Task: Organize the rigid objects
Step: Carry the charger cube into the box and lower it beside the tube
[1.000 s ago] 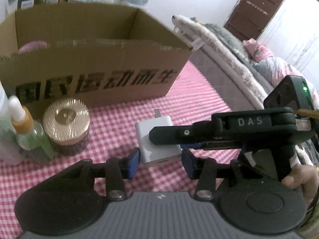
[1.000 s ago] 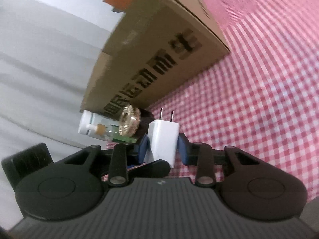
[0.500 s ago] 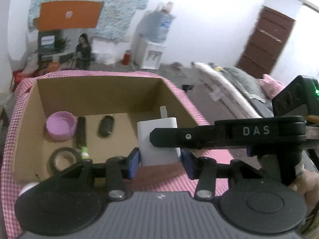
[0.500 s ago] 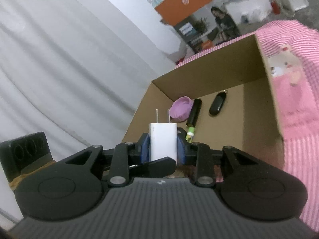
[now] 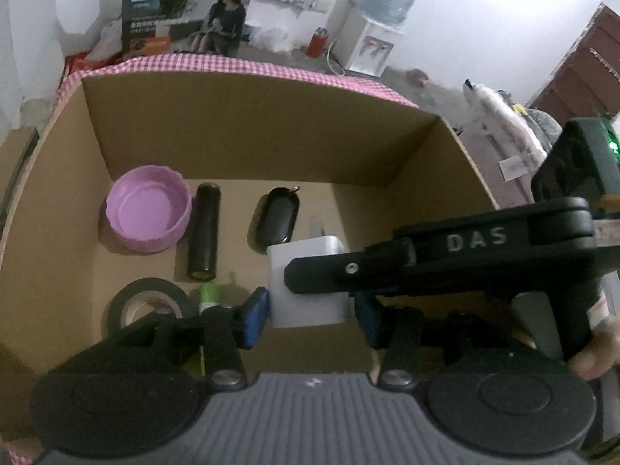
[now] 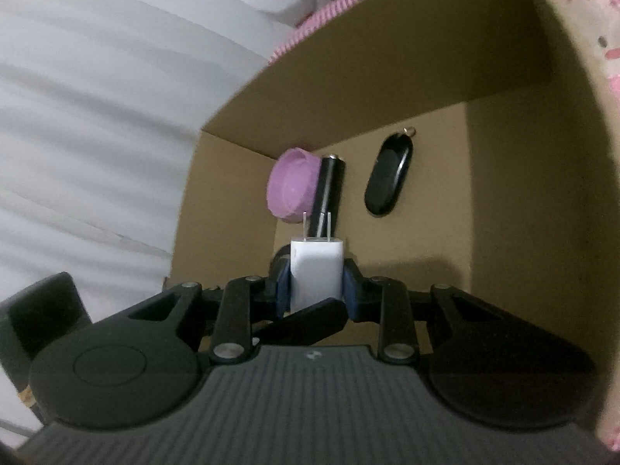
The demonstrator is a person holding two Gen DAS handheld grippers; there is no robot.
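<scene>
Left wrist view, left to right inside the cardboard box (image 5: 248, 124): purple bowl (image 5: 148, 208), black cylinder (image 5: 204, 230), black fob (image 5: 278, 217). White charger (image 5: 308, 281) hangs over the box floor, clamped by the right gripper (image 6: 316, 283). The left gripper (image 5: 312, 316) has just been widening, its blue pads apart and flanking the charger.

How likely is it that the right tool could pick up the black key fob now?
Probably not yet: the right tool is shut on the white charger, though the black key fob lies uncovered on the cardboard box floor.
</scene>
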